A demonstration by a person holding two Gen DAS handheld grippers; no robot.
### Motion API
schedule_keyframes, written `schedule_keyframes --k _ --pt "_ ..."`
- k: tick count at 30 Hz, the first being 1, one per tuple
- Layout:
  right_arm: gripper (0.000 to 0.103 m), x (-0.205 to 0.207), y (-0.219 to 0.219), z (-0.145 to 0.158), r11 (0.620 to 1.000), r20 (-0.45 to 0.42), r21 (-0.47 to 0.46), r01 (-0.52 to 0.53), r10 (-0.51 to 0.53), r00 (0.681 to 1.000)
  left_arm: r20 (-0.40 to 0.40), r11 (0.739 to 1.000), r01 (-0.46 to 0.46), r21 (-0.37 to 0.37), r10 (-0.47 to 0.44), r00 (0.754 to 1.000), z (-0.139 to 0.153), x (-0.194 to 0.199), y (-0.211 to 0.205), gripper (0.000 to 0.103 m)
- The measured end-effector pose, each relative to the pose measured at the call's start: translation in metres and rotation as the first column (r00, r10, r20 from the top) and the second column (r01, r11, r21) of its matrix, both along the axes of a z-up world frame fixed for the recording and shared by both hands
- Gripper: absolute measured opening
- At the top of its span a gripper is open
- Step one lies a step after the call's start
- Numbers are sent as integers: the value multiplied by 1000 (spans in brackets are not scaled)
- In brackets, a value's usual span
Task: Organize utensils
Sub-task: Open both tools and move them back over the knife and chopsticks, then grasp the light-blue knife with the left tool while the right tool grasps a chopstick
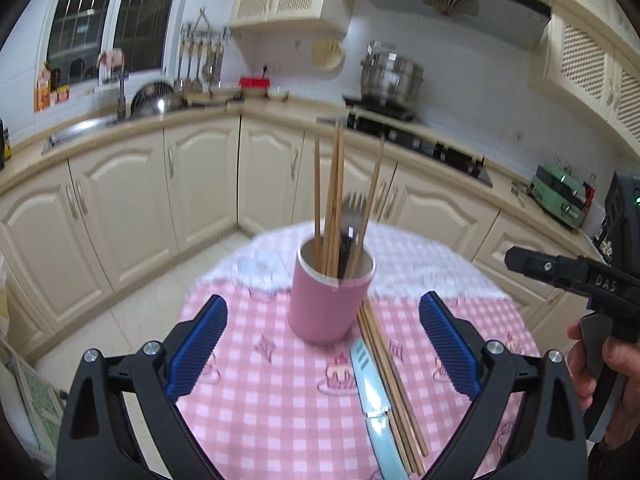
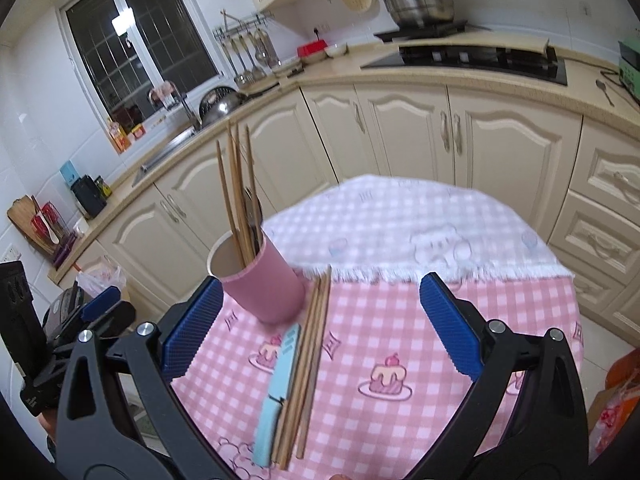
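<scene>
Standing on the tablecloth [image 1: 248, 344]: cup [image 1: 326, 304], chopsticks [image 1: 334, 196] and fork [image 1: 354, 206] upright inside. Just beside its right, loose chopsticks [image 1: 394, 380] lying flat, sheathed knife [image 1: 372, 396] alongside on their left.

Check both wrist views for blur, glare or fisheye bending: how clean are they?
Left wrist view: the metal fork in the pink cylindrical cup is smeared, the light blue flat utensil carries a glare streak, and the cabinets bow. Right wrist view: the loose wooden chopsticks on the pink checked tablecloth look slightly soft, and the counter curves strongly.
</scene>
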State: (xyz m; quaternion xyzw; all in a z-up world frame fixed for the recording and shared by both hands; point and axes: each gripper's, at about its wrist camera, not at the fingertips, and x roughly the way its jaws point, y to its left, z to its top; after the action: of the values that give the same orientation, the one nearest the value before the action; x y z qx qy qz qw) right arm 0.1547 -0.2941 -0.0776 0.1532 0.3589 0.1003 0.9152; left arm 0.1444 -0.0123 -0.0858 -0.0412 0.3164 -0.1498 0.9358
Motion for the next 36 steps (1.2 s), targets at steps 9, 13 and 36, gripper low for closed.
schedule_keyframes --k 9,13,36 --pt "97 1 -7 -50 1000 -140 -13 -9 7 990 -196 999 16 52 -6 981 -67 11 -21 95" --pt "97 0 -10 -62 1000 -171 -7 -4 3 985 -241 995 40 88 -18 970 -89 12 -37 95" --pt "97 5 -11 -96 1000 -252 3 -15 15 968 -306 982 28 187 31 952 -139 28 -54 95"
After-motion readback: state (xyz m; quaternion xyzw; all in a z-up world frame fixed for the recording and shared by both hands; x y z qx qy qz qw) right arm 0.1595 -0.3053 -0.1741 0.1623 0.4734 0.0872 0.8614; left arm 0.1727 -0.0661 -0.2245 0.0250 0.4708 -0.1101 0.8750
